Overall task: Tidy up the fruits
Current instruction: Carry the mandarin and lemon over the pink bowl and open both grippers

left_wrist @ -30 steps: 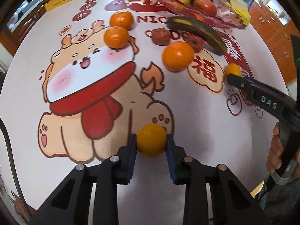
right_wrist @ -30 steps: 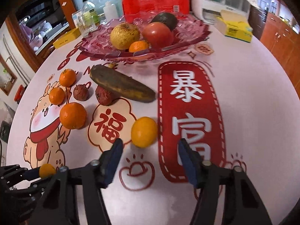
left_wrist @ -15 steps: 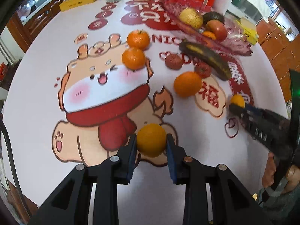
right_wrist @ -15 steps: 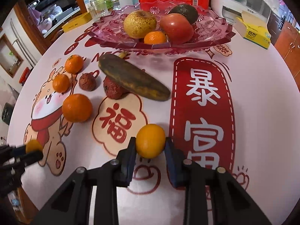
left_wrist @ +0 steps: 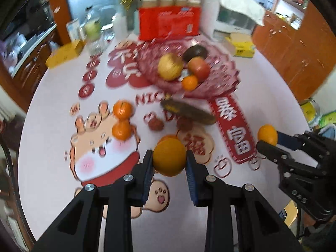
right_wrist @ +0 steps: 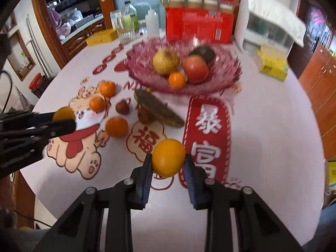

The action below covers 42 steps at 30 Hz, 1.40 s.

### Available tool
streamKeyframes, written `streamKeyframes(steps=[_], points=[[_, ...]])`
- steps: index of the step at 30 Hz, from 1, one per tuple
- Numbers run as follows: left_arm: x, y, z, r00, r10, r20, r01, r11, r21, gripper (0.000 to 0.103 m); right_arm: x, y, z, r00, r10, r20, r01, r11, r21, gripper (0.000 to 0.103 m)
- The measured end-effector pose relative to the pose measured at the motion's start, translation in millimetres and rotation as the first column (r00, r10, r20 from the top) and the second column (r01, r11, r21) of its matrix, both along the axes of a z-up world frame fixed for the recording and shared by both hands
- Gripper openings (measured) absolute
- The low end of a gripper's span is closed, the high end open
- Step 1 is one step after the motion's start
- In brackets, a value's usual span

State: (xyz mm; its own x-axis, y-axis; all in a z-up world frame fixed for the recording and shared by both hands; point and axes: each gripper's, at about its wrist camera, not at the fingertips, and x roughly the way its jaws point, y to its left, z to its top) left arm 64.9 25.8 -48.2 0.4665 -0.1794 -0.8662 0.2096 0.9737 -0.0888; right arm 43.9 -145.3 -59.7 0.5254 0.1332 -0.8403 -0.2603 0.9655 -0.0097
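Both hand-held grippers (left_wrist: 169, 160) (right_wrist: 168, 157) tilt downward, gripping oranges (left_wrist: 169, 157) (right_wrist: 168, 157).

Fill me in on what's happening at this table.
A person is sorting fruit with two handheld grippers. The left gripper is shut on one orange, the right gripper on another orange, both held above the table. The pink bowl already holds some fruit; more oranges and a dark banana lie loose.

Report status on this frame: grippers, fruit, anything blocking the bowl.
Left gripper shut on one orange; right gripper shut on another orange. Both clear of the table. Pink fruit bowl ahead; dark banana lies before it.
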Motion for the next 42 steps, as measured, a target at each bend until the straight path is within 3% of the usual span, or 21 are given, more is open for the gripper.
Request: streamKeyframes(steps=[6,14,17,21,25,29,34,42], points=[[13.2,-9.9,47.5,0.994,-0.067,0.085,0.068,0.998,0.000,0.028,2.5,-12.5,81.7,0.990,-0.009,0.142,0.017,0.999,-0.052,0.029],[39.9,-9.5,125.6,0.964,-0.084,0.251,0.075,0.996,0.047,0.028,33.9,-29.5,195.7,0.938,-0.023,0.345,0.061,0.993,-0.100,0.029],[55.2,-8.2,152.0,0.950,-0.071,0.304,0.054,0.996,0.065,0.028,52.1,-33.3,225.0,0.918,-0.030,0.395,0.076,0.992,-0.102,0.029],[80.5,-7.2,172.2,0.939,-0.037,0.343,0.013,0.997,0.071,0.028,81.2,-35.8,239.2,0.912,-0.044,0.407,0.083,0.993,-0.079,0.029],[107.0,-10.0,164.9,0.944,0.004,0.329,-0.029,0.997,0.072,0.028,116.7,-33.3,217.0,0.935,-0.046,0.352,0.069,0.996,-0.053,0.029],[134.7,-19.2,133.8,0.956,0.043,0.289,-0.067,0.995,0.076,0.028,154.1,-28.5,168.1,0.965,-0.039,0.258,0.054,0.997,-0.050,0.029],[167.1,-35.9,72.7,0.977,0.090,0.192,-0.107,0.991,0.080,0.028,193.4,-28.0,93.9,0.991,-0.031,0.128,0.036,0.999,-0.037,0.029],[203.1,-56.4,-20.8,0.987,0.157,0.020,-0.158,0.981,0.114,0.028,211.7,-22.9,8.8,1.000,0.013,0.013,-0.013,1.000,-0.028,0.030]])
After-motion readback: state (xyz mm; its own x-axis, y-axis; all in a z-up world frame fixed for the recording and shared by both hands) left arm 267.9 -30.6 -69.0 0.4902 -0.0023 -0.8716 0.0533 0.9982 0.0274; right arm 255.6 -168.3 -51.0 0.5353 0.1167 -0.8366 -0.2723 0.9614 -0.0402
